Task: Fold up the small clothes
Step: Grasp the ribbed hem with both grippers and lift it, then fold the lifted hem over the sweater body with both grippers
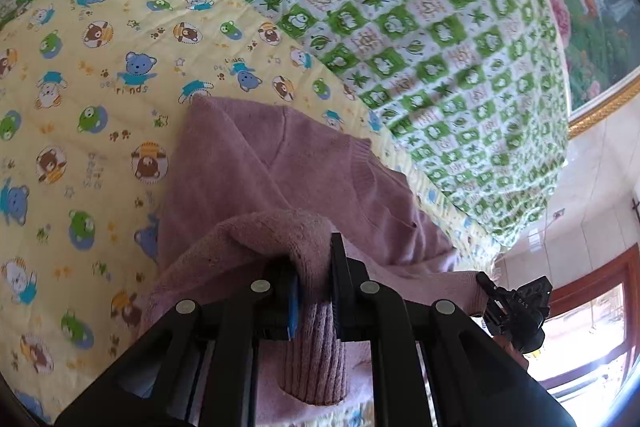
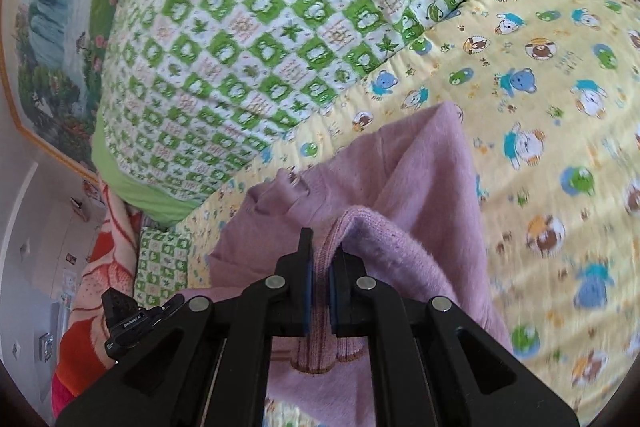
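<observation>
both grippers, left (image 1: 314,291) and right (image 2: 320,291), are clenched on the ribbed edge of the pink sweater (image 1: 280,179), which lies mid-frame on the yellow bear sheet (image 1: 80,67). this looks like a fold step. next, lay the held edge over flat, then let go.

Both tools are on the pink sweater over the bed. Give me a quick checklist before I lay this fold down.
1. Left tool clamped on the pink sweater: ok, knit pinched between its pads.
2. Right tool clamped on the sweater's ribbed edge: ok.
3. Both tools level with each other: cannot tell.
4. Landing area on the yellow bear quilt free of objects: ok.
5. Sweater lying flat ahead of the tools: not ok, bunched and creased.
6. Green checked blanket apart from the sweater: ok.
</observation>
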